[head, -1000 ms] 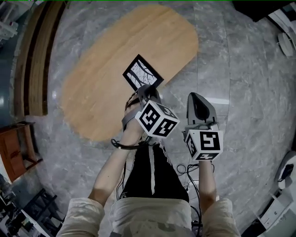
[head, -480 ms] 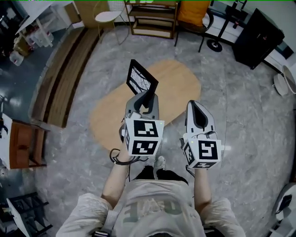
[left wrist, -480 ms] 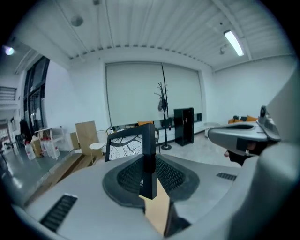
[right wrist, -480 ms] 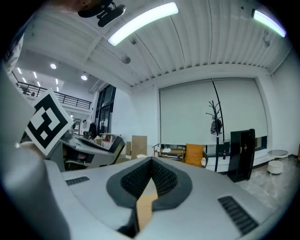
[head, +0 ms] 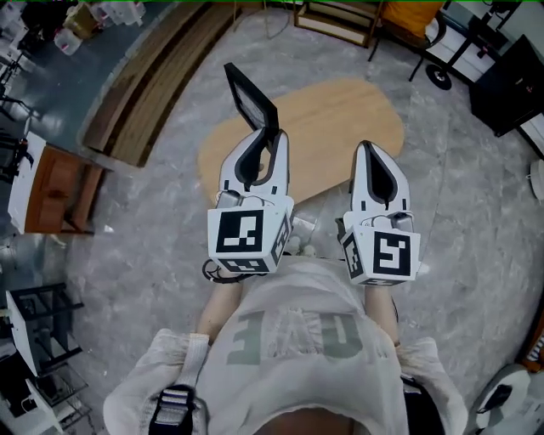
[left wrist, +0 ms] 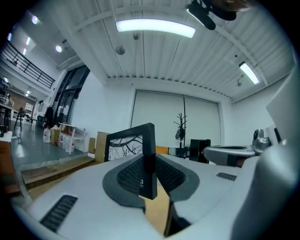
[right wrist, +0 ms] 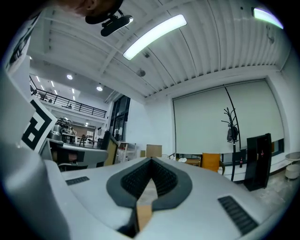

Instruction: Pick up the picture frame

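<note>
The picture frame, black-edged with a black-and-white branch print, is up in the air above the oval wooden table. My left gripper is shut on its lower edge. In the left gripper view the frame stands upright between the pads, one corner edge pinched at my left gripper. My right gripper hovers level beside it on the right, shut with nothing in it. The right gripper view shows its pads meeting at my right gripper, with the frame's back off to the left.
Long wooden steps run along the left. A small brown cabinet stands at the far left. A black cabinet is at the right, and a shelf and an orange chair stand at the back. The floor is grey marble.
Both grippers have risen well above the table. The frame has come up with the left gripper and turned from lying flat to standing edge-on. The head view has risen too.
</note>
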`<state>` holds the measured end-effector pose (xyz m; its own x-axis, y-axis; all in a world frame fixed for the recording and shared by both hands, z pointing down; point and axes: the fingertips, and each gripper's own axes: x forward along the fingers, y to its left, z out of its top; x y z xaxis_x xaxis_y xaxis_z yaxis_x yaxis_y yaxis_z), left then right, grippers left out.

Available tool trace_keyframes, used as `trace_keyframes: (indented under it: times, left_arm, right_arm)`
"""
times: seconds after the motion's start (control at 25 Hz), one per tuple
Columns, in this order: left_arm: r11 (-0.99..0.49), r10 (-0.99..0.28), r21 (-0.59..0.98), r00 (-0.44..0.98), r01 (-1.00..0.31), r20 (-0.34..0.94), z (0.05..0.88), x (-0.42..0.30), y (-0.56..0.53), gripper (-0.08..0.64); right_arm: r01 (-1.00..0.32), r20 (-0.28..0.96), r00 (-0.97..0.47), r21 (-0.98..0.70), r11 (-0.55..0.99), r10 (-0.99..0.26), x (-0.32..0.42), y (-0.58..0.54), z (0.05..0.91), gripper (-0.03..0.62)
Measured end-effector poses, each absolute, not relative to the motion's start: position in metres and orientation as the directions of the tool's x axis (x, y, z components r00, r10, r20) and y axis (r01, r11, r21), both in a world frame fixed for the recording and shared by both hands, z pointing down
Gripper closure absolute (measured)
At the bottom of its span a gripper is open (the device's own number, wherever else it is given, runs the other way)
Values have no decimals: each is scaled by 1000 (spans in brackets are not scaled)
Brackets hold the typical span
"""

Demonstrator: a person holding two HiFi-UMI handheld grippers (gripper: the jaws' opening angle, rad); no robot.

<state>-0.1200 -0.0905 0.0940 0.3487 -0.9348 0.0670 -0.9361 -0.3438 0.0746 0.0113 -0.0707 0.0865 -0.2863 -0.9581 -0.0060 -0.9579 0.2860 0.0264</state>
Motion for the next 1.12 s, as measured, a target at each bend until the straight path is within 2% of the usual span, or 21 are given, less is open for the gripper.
trace_keyframes:
  times: [0.32, 1.12]
  left_arm:
    - [-275, -956, 72, 281, -959, 85, 107, -139, -75, 479]
    - [-318, -940, 59, 323, -946, 108, 115, -126, -89, 479]
  right_arm:
    - [-946, 68, -324, -41, 322, -943, -6, -62, 120, 586]
    - [-953, 114, -303, -14, 304, -946, -1, -72, 133, 586]
